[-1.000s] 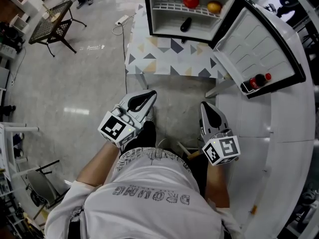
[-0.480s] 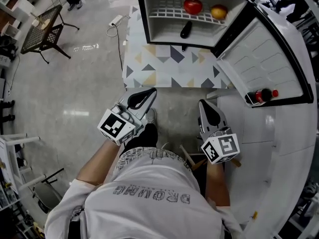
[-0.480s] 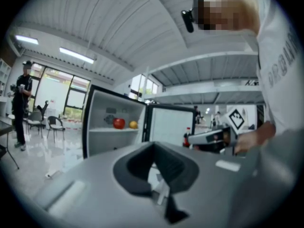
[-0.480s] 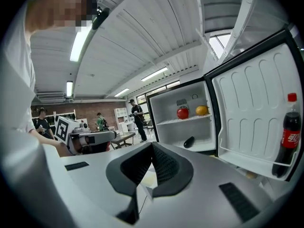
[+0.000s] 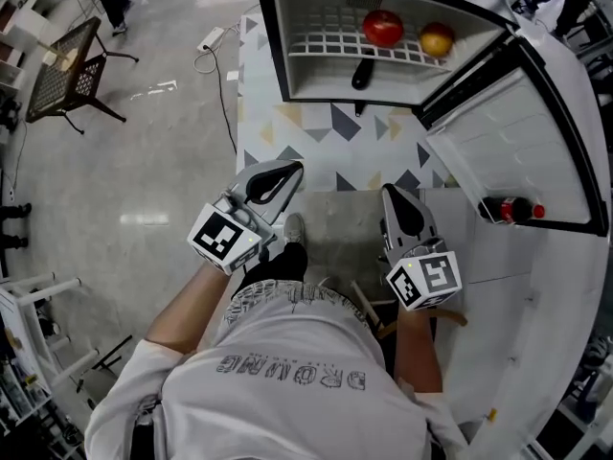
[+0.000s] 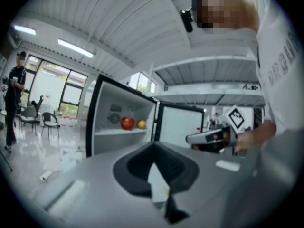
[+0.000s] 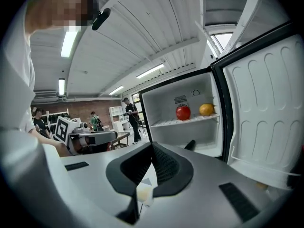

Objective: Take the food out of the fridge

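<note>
Up on wire shelf (image 5: 326, 44) of open fridge (image 5: 297, 65): one red round fruit (image 5: 382, 28) and one yellow-orange fruit (image 5: 437, 38) just beside each other, plus one dark elongated item (image 5: 361, 70) on compartment floor below and one red-capped bottle (image 5: 510, 209) in door rack. Probably light, firm, smooth-skinned, prone to roll and bruise, so best pinched across widest part with gentle squeeze; bottle by its body. Fingers of left gripper (image 5: 287, 172) and right gripper (image 5: 395, 199) pressed together on nothing, both well short of fridge, near front edge of patterned table (image 5: 326, 142).
</note>
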The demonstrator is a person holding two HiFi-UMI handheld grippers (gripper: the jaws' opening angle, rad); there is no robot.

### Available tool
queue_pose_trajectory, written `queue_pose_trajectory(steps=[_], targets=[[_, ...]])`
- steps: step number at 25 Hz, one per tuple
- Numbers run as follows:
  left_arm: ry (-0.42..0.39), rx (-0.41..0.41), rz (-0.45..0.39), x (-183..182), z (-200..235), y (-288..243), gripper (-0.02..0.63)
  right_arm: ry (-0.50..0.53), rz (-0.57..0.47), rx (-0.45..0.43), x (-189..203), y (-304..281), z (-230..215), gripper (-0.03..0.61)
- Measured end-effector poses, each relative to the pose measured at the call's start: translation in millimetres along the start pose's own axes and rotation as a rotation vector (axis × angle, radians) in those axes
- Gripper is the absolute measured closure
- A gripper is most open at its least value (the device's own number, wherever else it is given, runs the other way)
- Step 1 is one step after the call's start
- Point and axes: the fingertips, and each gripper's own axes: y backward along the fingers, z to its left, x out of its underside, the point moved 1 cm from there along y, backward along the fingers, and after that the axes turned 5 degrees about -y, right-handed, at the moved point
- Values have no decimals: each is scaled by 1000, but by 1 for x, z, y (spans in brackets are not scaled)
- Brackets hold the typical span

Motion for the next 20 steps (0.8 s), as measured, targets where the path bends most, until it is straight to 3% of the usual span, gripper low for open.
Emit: queue_pose_trajectory(steps=[10, 20], targets=[[-3, 67, 22, 0, 57, -24, 606, -14, -10, 72, -20, -52, -10, 577], [-15, 112, 7, -1, 81, -54, 606, -4, -25, 118, -36, -81, -24, 577]])
